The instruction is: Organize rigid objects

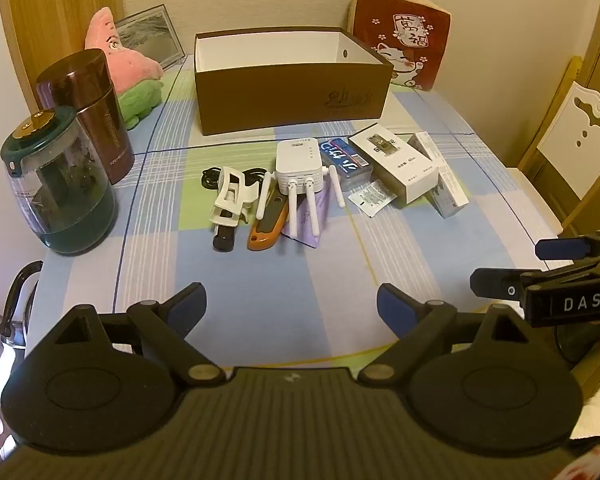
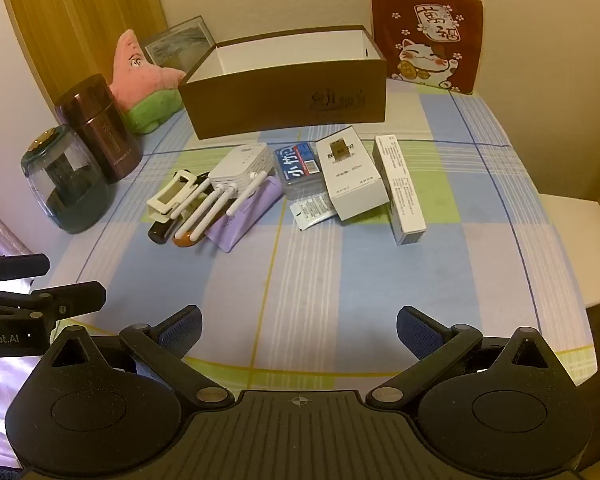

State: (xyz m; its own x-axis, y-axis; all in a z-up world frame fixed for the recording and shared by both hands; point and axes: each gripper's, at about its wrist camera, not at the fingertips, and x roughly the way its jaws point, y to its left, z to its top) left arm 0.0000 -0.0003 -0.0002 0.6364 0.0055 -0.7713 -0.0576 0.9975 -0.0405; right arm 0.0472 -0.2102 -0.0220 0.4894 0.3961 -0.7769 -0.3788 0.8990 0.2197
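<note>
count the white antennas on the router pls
4. All stick out of the white router toward the camera: one far left beside the white clip, two in the middle over the purple pouch, one far right.

Open brown box (image 1: pixel 292 96) upright at the back, white inside. Just before it, a row lying flat: white router (image 1: pixel 298 166) with antennas toward the camera, orange knife (image 1: pixel 268 222), blue case (image 1: pixel 342 160), white cartons (image 1: pixel 396 168).

pink plush (image 1: pixel 118 56) | picture frame (image 1: pixel 150 34) | red cat cushion (image 2: pixel 426 36) | 2 canisters: maroon (image 1: pixel 86 114), green-lidded (image 1: pixel 56 184)
</note>
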